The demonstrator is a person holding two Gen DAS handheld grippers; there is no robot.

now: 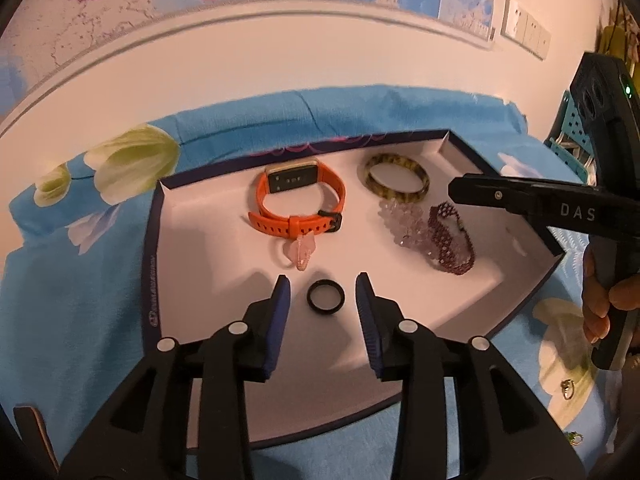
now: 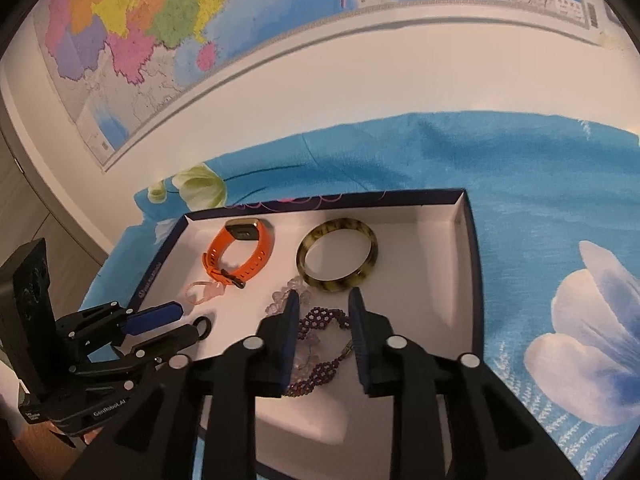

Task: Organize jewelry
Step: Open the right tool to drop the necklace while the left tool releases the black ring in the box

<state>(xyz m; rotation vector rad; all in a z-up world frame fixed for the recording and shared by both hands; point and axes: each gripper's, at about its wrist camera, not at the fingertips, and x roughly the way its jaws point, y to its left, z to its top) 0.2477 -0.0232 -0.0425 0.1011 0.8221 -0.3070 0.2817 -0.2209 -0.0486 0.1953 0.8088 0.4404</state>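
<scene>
Domestic room, likely a home. Large colored wall map (image 2: 168, 40) on the far pale wall; bank of light switches (image 1: 526, 30) at far right. Surface draped in a blue cloth with white flower print (image 2: 540, 184), creased like bedding or a throw. Shallow cardboard box lid (image 1: 154, 264) serves as jewelry tray. Wood-tone cabinet panel (image 2: 28, 200) at far left.

White letters "DAS" stand on the right hand-held gripper (image 1: 456, 192); "GenRobot.AI" stands on the left hand-held gripper's (image 2: 188, 320) body; tray-rim print is illegible.
</scene>
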